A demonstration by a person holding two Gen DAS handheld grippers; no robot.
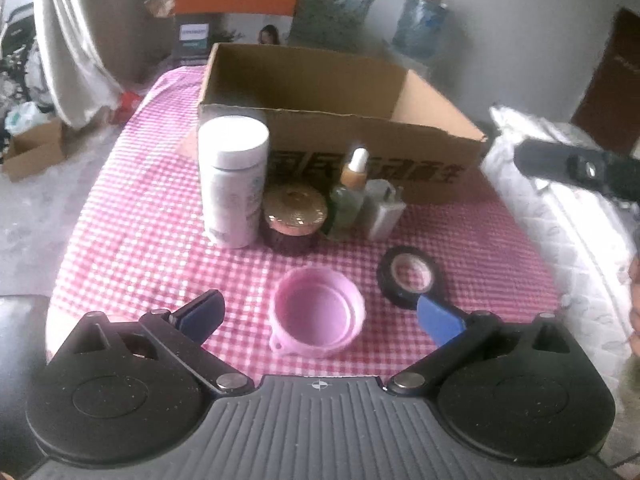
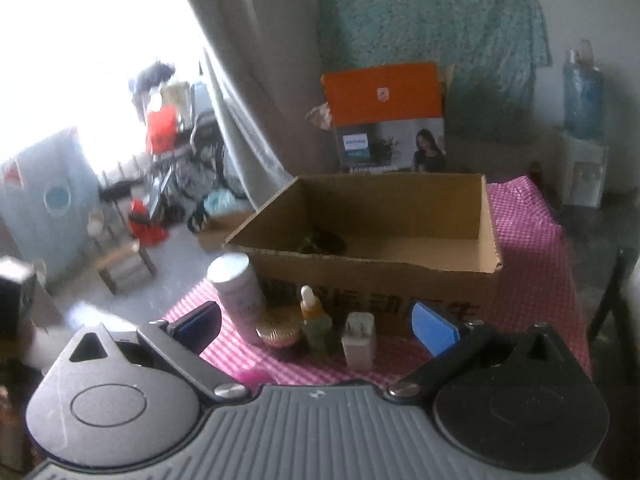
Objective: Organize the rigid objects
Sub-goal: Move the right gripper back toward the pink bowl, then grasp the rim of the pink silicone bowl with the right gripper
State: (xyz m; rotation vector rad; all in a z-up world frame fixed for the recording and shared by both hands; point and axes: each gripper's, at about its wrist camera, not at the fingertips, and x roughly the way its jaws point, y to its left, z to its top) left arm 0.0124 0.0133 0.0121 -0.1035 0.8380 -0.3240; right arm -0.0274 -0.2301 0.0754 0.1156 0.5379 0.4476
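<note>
Both jaws are spread wide with nothing between them: the left hand-held gripper (image 1: 320, 314) hangs over the pink collapsible bowl (image 1: 319, 312), and the right hand-held gripper (image 2: 318, 326) looks across at the row of small stuff on the checked worktop (image 1: 132, 216). That row sits right against the front wall of the open cardboard box (image 1: 340, 120): a tall white bottle (image 1: 234, 180), a gold-lidded jar (image 1: 294, 216), a green dropper bottle (image 1: 350, 196) and a white plug adapter (image 1: 384, 210), all pretty much touching each other. A roll of black tape (image 1: 410, 278) lies apart, just right of the bowl. The box looks nearly empty, with only something dark in one corner that I can't make out. My guess is that the risk is the crowding: go for the jar or dropper and a finger will probably clip its neighbour. The tall bottle and the skinny dropper look the tippiest, and either could roll toward the worktop edge. The bowl is low and probably squishy, so a pinch across its rim might fold it or let it pop out instead of lifting it clean.
</note>
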